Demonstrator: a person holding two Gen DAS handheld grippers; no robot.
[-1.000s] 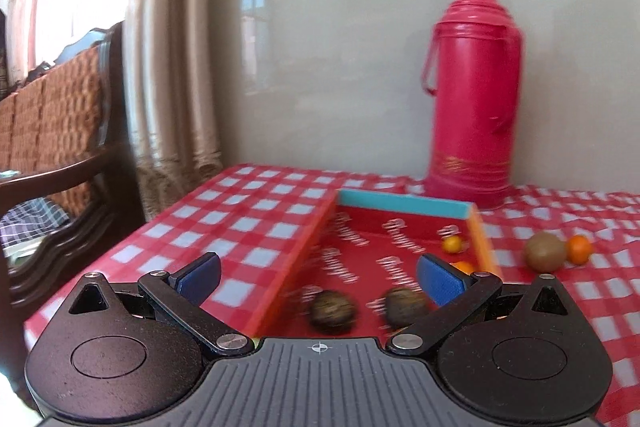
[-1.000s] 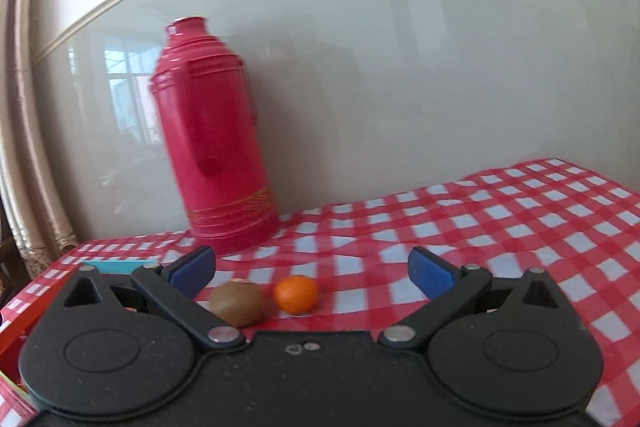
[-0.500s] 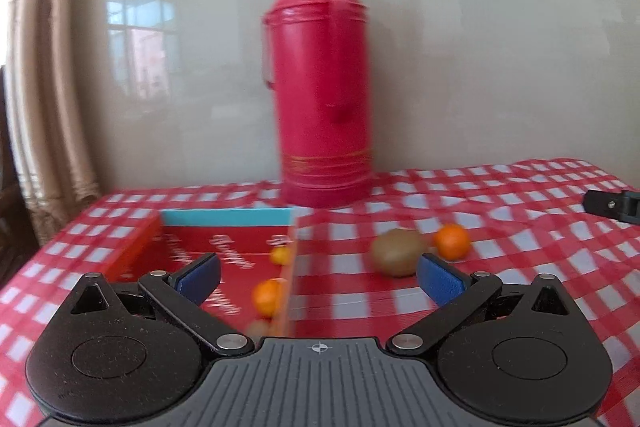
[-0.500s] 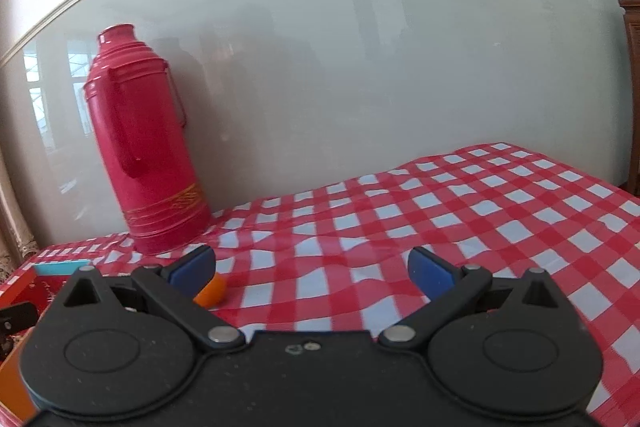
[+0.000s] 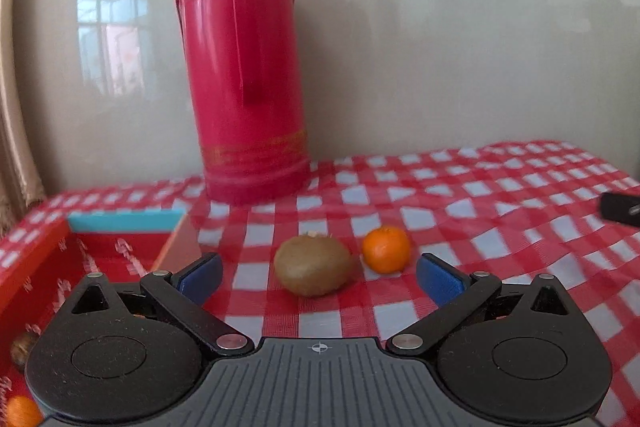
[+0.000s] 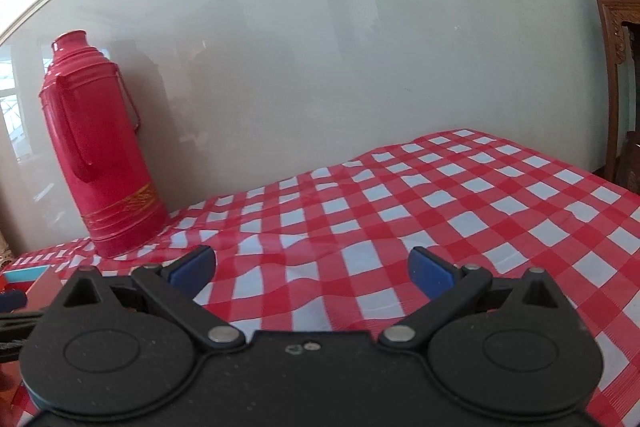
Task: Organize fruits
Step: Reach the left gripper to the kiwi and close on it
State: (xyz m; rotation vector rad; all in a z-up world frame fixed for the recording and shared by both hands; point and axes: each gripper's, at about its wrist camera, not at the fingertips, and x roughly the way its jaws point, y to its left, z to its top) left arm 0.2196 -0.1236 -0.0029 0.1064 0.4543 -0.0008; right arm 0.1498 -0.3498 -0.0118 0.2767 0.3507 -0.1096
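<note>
A brown kiwi (image 5: 314, 265) lies on the checked tablecloth, just ahead of my left gripper (image 5: 318, 277), which is open and lined up with it, empty. A small orange (image 5: 386, 249) sits right of the kiwi, nearly touching it. The red tray (image 5: 44, 259) with a blue end wall is at the left; a brown fruit (image 5: 22, 349) and an orange fruit (image 5: 20, 411) show in it, partly hidden by the gripper body. My right gripper (image 6: 312, 273) is open over bare cloth with nothing between its fingers. The tray's corner (image 6: 36, 279) shows at its far left.
A tall red thermos (image 5: 246, 67) stands by the wall behind the fruit, also in the right wrist view as the thermos (image 6: 100, 151). A black part of the other gripper (image 5: 620, 209) shows at the right edge. A dark wooden cabinet (image 6: 616, 67) stands past the table's right end.
My left gripper swung right from over the tray until it faces the kiwi and orange. My right gripper turned right, away from the fruit, which has left its view.
</note>
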